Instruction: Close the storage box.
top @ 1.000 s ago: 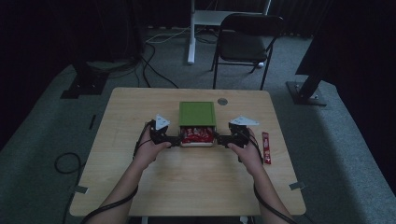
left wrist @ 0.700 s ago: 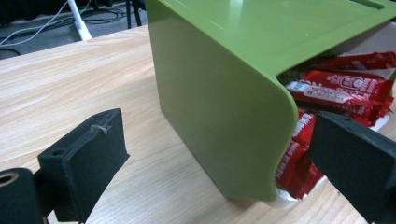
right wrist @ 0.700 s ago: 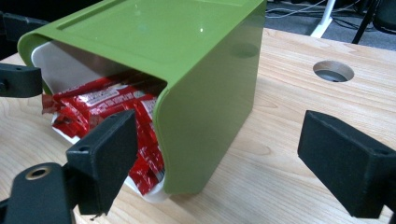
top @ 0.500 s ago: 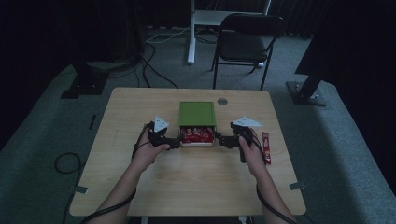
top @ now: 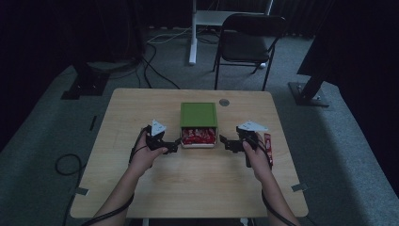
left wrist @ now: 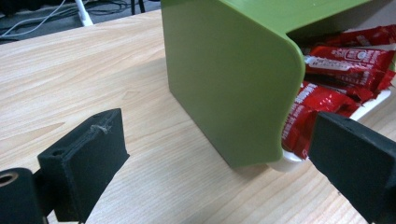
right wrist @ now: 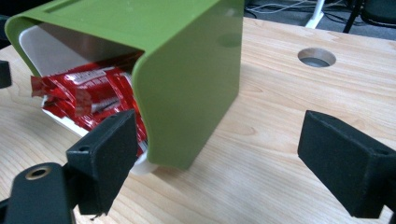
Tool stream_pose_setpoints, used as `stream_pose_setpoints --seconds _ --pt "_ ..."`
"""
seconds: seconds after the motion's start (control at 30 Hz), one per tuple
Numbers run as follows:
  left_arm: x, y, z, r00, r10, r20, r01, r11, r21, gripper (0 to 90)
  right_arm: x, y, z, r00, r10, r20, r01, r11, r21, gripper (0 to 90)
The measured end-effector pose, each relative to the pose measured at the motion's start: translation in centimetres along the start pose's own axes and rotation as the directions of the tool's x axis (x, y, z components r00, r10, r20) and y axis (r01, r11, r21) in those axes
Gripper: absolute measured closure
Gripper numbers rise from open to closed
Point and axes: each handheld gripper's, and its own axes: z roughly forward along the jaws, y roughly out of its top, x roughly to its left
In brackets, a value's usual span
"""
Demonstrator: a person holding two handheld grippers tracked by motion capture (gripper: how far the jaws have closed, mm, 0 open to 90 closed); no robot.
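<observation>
Green box (top: 198,114) with red packets (top: 198,136) at desk (top: 141,188) centre; left hand-held gripper (top: 175,143) at 9 o'clock, right hand-held gripper (top: 225,141) at 3 o'clock, both wide open, empty; bare desk toward 6 o'clock.

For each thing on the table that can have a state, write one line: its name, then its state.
Green box: drawer pulled partly out toward the person.
White drawer: open, holding red packets.
Loose red packet: lying flat by the right hand.
Left gripper: open, beside the box.
Right gripper: open, holding nothing.
</observation>
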Motion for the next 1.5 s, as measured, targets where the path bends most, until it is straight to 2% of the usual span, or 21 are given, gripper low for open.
stream_pose_setpoints --seconds 0.37,0.57,0.7,0.83,1.0,1.17,1.23,1.33,1.5 --pt "0.2 -1.2 -0.9 0.9998 -0.012 -0.018 0.013 0.9998 0.015 4.9 -0.9 -1.5 -0.8 0.9995 -0.004 0.032 0.003 1.0 0.029 11.9" --pt "0.6 -2.0 -1.5 0.999 -0.028 -0.036 0.029 0.9992 0.026 4.9 -0.9 -2.6 -1.2 0.9993 -0.005 0.037 0.003 0.999 0.052 11.8" --pt "0.8 -2.7 -1.7 0.9984 -0.035 -0.043 0.037 0.9985 0.04 4.9 -0.8 -3.4 -1.4 0.9993 -0.022 0.029 0.02 0.997 0.071 11.9" --pt "1.0 -3.5 -1.9 0.9974 -0.048 -0.053 0.051 0.9973 0.053 4.9 -0.8 -4.1 -1.8 0.9989 -0.021 0.041 0.018 0.996 0.082 11.9" --pt "1.3 -4.4 -2.3 0.9947 -0.074 -0.072 0.079 0.9947 0.066 4.9 -0.8 -4.9 -2.1 0.9984 -0.012 0.055 0.007 0.996 0.092 11.9" --pt "1.2 -5.2 -2.5 0.9937 -0.069 -0.089 0.077 0.9929 0.091 4.9 -0.7 -5.6 -2.3 0.9977 -0.017 0.065 0.011 0.995 0.103 11.9" --pt "1.4 -5.7 -2.9 0.9918 -0.085 -0.095 0.094 0.9906 0.099 4.9 -0.7 -5.9 -2.4 0.9975 -0.019 0.069 0.011 0.994 0.109 11.9" --pt "1.6 -6.2 -3.3 0.9904 -0.08 -0.113 0.093 0.9896 0.11 4.9 -0.7 -6.4 -2.7 0.9971 -0.02 0.074 0.012 0.993 0.114 11.8" --pt "2.0 -7.0 -3.6 0.9846 -0.102 -0.142 0.119 0.9857 0.12 4.9 -0.8 -7.2 -3.0 0.996 -0.023 0.086 0.012 0.992 0.129 11.9"
